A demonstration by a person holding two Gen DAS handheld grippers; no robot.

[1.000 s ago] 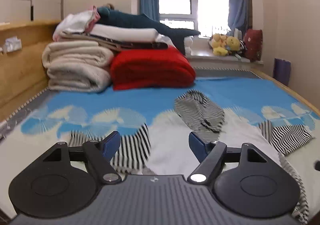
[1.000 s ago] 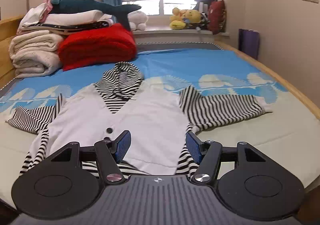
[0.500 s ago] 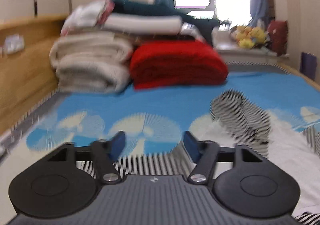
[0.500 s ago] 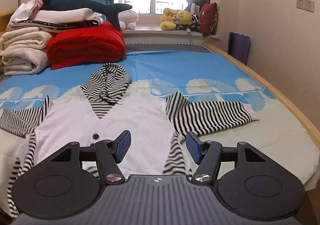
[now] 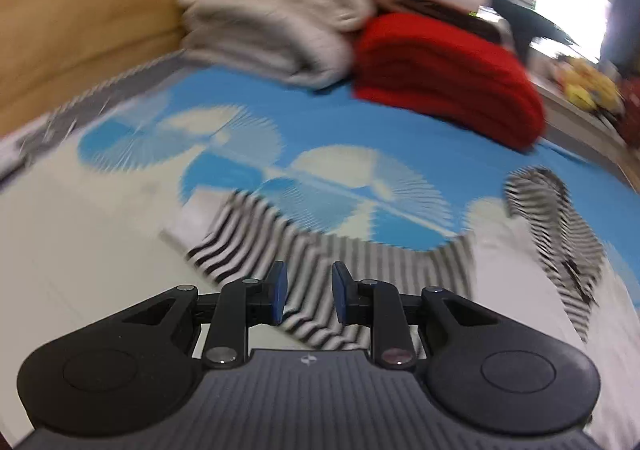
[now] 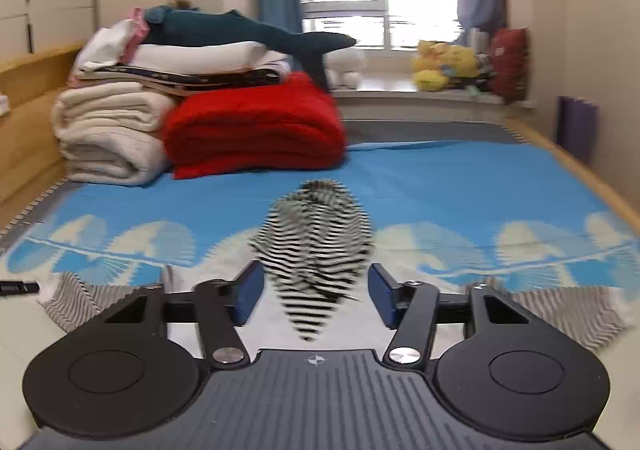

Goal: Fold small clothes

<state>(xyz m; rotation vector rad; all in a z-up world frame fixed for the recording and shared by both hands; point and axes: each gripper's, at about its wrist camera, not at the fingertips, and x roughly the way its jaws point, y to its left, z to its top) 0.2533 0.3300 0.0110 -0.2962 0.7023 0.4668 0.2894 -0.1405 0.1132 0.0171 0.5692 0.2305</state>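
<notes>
Since half a second earlier, the left tool (image 5: 306,296) had been swung toward the striped left sleeve (image 5: 280,250) and its blue fingers (image 5: 277,290) had been drawn to a narrow gap, while the right tool (image 6: 316,292) had been brought up close behind the striped hood (image 6: 318,242). Nothing was seen gripped between the left fingers; the sleeve was seen lying flat on the bed (image 5: 100,250) just beyond them, at 12 o'clock from the tool. The right tool was held wide, its fingers (image 6: 250,292) set apart at either side of the hood's lower point, with no contact that could be made out. The small hooded top (image 6: 264,314) was spread face up on the bed, its white body under the right tool and its other sleeve (image 6: 568,310) stretched toward 3 o'clock. A red folded blanket (image 6: 256,129) and cream folded blankets (image 6: 108,129) were stacked at 11 o'clock, well apart from the top. The left view was blurred
</notes>
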